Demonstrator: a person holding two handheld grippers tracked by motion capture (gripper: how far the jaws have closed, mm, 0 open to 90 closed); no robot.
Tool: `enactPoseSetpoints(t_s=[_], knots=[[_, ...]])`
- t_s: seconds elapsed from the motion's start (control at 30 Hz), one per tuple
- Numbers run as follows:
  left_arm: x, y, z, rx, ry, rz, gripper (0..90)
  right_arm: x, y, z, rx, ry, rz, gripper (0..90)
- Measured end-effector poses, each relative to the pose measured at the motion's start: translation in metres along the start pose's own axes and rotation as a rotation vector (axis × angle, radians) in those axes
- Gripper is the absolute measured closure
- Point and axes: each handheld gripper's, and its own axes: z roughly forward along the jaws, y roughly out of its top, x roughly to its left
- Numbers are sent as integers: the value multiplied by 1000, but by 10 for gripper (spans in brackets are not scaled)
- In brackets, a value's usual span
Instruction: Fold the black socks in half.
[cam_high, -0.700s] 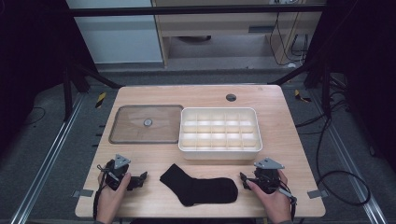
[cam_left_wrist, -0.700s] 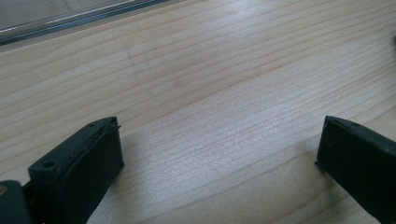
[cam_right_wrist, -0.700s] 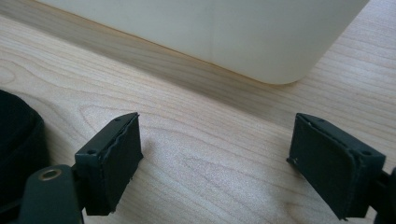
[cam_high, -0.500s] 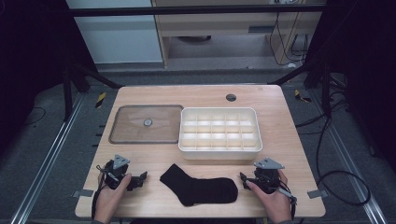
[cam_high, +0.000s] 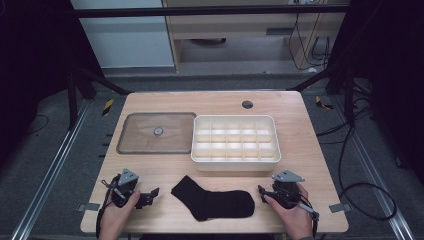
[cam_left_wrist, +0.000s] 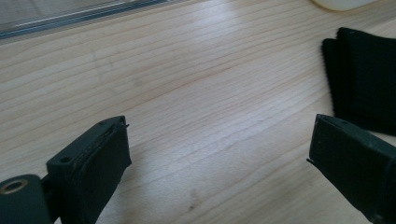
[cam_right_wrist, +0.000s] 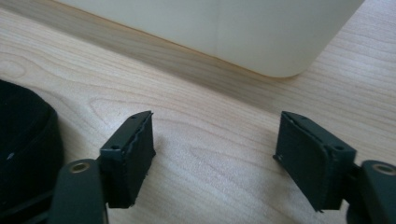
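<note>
Black sock (cam_high: 215, 199) lies between the left gripper (cam_high: 150, 196) and right gripper (cam_high: 263, 192), both released and empty. Behind it stand a white compartment tray (cam_high: 235, 161) and a clear lid (cam_high: 156, 133); bare table (cam_high: 300, 150) separates them.

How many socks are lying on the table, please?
1. A black sock lies flat at the table's near edge, between the two hand-held grippers, in front of the white compartment box.

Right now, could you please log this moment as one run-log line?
left gripper: open, empty | right gripper: open, empty | black fabric sock: flat between them, untouched | white compartmented plastic box: behind sock
</note>
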Motion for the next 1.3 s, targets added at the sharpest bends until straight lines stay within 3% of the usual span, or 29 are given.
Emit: enactPoseSetpoints(t_s=[0.1,0.13,0.27,0.3,0.4,0.5,0.57,0.67,0.77,0.97,1.07,1.3], knots=[[-5,-1,-3,1,1,25,46,1,1,-3,13,15,6,347],[-9,0,-6,4,10,56,46,2,2,-6,34,47,14,377],[-15,1,-9,13,-16,42,55,7,3,-11,79,55,-18,403],[-19,2,-8,40,-30,43,58,11,5,-19,100,82,-17,421],[-23,6,-9,65,-39,63,73,16,9,-25,123,92,-38,434],[-33,16,-11,111,-52,100,73,24,23,-36,199,124,-93,456],[-37,22,-11,141,-69,116,69,26,29,-38,217,133,-102,470],[-49,37,-7,200,-64,183,69,28,37,-40,240,161,-105,502],[-55,48,-3,225,-79,205,75,31,44,-39,254,186,-82,529],[-60,63,4,222,-72,203,133,42,50,-35,264,213,-104,584],[-64,69,9,228,-69,202,197,51,51,-29,292,233,-101,551],[-73,78,18,267,-71,223,286,63,52,-17,338,207,-111,500]])
